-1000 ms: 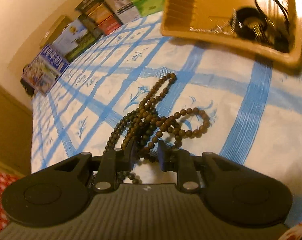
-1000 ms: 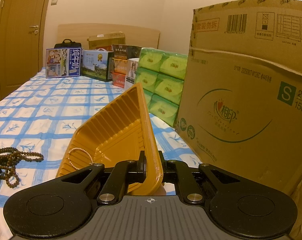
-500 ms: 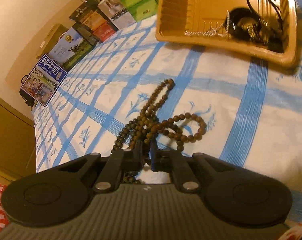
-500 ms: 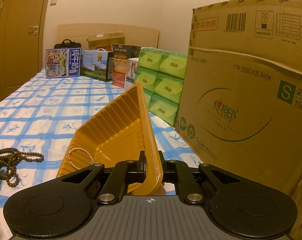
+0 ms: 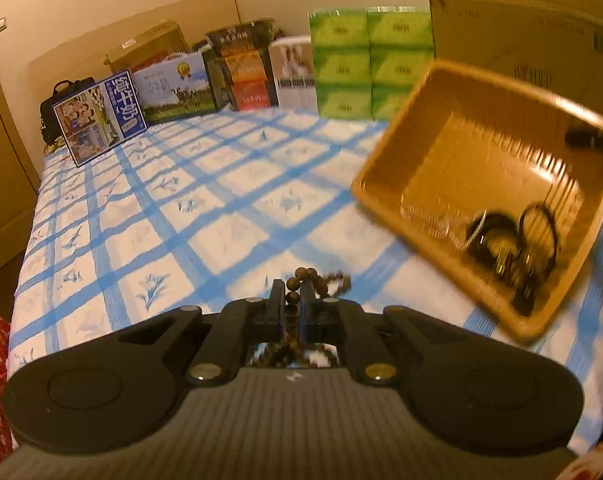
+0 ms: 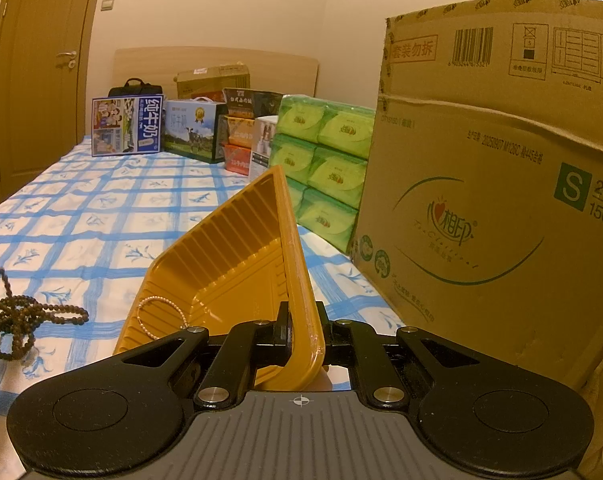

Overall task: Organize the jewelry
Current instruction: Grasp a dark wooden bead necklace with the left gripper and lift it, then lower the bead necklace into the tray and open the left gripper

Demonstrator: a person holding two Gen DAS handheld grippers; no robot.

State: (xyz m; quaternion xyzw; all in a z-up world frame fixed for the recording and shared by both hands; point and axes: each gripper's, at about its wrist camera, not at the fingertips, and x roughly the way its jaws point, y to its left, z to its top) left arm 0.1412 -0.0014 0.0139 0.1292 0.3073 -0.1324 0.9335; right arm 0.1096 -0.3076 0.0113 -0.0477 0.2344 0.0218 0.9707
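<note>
1. Bed (image 5: 149,216): covered by a blue-and-white checked sheet; it lies ahead of and below both tools.
2. Cardboard carton (image 6: 497,200): stands to the right of the right tool, close beside it.
3. Green tissue packs (image 6: 325,160): stacked ahead of the right tool, left of the carton.
4. Printed boxes (image 5: 169,92): lined up along the headboard, far ahead of both tools.
5. Yellow tray (image 6: 237,264): its near rim sits between the right tool's fingers and it is tilted up on one side; in the left wrist view it (image 5: 421,152) appears ahead and to the right of the left tool, blurred.
6. Right tool (image 6: 303,328): fingers pressed together on the tray rim, one on each face of it.
7. Left tool (image 5: 292,300): fingers nearly together, clamped on a strand of the bead necklace (image 5: 301,280); beads show above and between the fingertips.
8. Bead necklace, right wrist view (image 6: 17,316): dark brown beads, partly heaped on the sheet, far left of the right tool, with one strand rising to the frame edge.
9. Black jewelry (image 5: 513,240): cords and dark pieces lying in the tray's low corner.
10. Pearl bracelet (image 6: 157,316): lies inside the tray, just ahead-left of the right tool.
</note>
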